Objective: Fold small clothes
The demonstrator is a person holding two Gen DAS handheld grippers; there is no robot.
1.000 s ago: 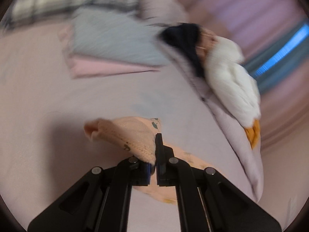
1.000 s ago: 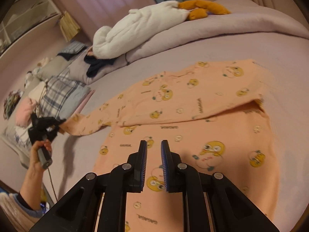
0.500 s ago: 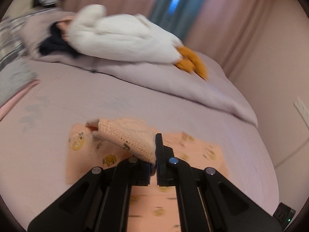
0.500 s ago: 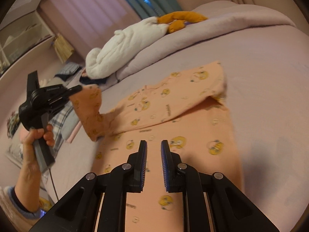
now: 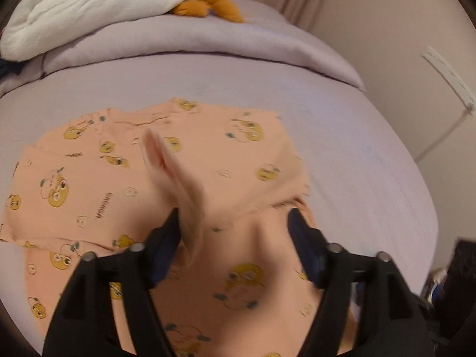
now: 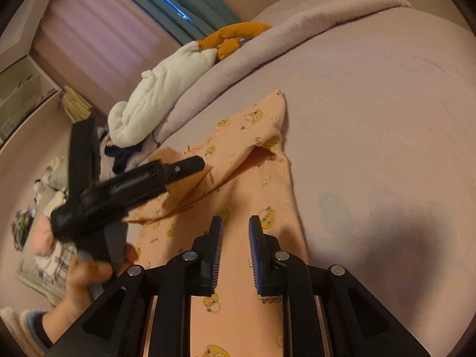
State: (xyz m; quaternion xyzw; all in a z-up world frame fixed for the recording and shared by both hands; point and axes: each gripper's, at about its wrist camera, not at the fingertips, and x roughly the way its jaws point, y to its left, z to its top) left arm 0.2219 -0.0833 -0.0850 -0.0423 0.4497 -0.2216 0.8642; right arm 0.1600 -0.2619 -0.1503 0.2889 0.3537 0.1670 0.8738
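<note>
A peach garment with yellow cartoon prints (image 5: 244,154) lies on the lilac bed. My left gripper (image 5: 235,223) is open above it, and the sleeve cuff (image 5: 175,184) hangs loose against its left finger. In the right wrist view the left gripper (image 6: 190,163) hovers over the folded sleeve (image 6: 184,190). My right gripper (image 6: 235,226) is open and empty above the garment's lower part (image 6: 238,321).
A rolled lilac duvet (image 5: 178,38) runs along the far side with a white and orange plush toy (image 5: 89,3) on it. Pillows and folded clothes (image 6: 44,238) lie at the left. A wall (image 5: 401,44) stands to the right of the bed.
My left gripper carried the sleeve across over the garment body and opened, releasing the cuff. My right gripper stayed open and shifted slightly.
</note>
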